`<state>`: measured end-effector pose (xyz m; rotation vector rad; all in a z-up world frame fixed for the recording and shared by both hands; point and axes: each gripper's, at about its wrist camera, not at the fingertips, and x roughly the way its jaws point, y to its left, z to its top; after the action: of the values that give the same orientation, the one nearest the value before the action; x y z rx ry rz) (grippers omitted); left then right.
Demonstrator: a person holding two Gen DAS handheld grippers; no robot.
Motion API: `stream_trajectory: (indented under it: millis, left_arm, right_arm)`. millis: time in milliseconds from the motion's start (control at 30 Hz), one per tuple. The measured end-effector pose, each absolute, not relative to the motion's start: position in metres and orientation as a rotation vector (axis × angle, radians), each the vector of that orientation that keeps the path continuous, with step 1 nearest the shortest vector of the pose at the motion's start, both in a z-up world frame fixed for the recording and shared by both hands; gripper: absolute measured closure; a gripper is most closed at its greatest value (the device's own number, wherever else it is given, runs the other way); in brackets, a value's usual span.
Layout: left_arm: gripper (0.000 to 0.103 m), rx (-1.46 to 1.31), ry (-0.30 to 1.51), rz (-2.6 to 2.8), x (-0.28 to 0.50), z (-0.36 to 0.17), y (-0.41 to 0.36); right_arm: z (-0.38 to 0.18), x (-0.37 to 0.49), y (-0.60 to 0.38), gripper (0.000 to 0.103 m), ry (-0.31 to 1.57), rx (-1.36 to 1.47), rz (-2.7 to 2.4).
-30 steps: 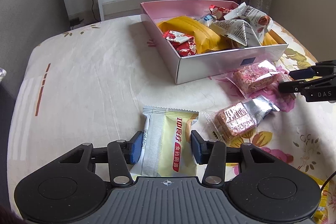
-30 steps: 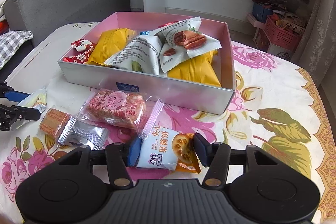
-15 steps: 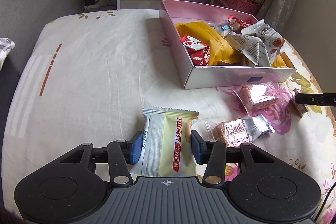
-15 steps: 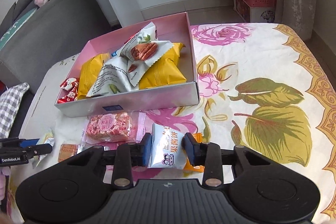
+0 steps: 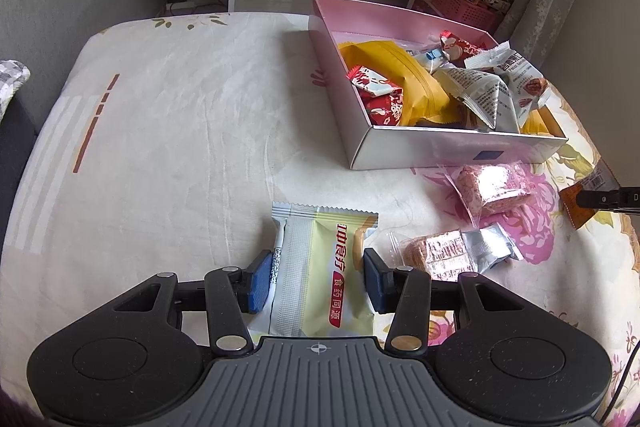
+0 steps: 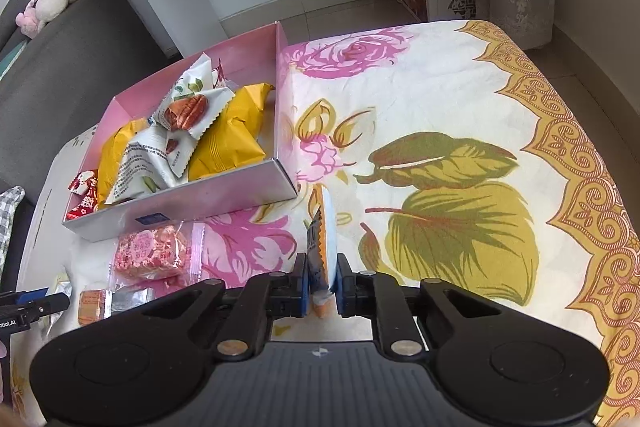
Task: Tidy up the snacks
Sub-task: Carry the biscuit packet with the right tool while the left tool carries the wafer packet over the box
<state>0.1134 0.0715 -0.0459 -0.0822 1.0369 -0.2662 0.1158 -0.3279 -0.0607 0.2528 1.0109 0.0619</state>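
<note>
R tongs (image 5: 584, 197) cut off by frame edge; held pkt's (image 6: 320, 255) print unreadable.

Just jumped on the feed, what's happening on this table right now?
Snacks are being sorted into the pink box. The left gripper holds a pale yellow packet. The right gripper, whose jaws have just been closing, pinches a biscuit packet edge-on. Two snack bars remain on the cloth.

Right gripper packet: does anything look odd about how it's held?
Yes. The right gripper has just closed on the biscuit packet, squeezing it edge-on into a thin folded strip instead of gripping it flat.
</note>
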Motion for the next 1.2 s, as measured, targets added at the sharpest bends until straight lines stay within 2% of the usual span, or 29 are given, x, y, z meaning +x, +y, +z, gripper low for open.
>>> stream_trajectory:
  millis: [500, 933, 1200]
  left_arm:
    - [0.058, -0.202, 0.937, -0.235, 0.126, -0.010, 0.073]
    - [0.058, -0.283, 0.854, -0.229, 0.157, 0.014, 0.023]
    - [0.058, -0.224, 0.823, -0.251, 0.205, 0.017, -0.009]
  right_arm:
    - [-0.019, 0.117, -0.329, 0.099, 0.886, 0.351, 0.055]
    - [0.005, 0.141, -0.308, 0.099, 0.774, 0.485, 0.077]
    - [0.011, 0.185, -0.298, 0.099, 0.730, 0.436, 0.089]
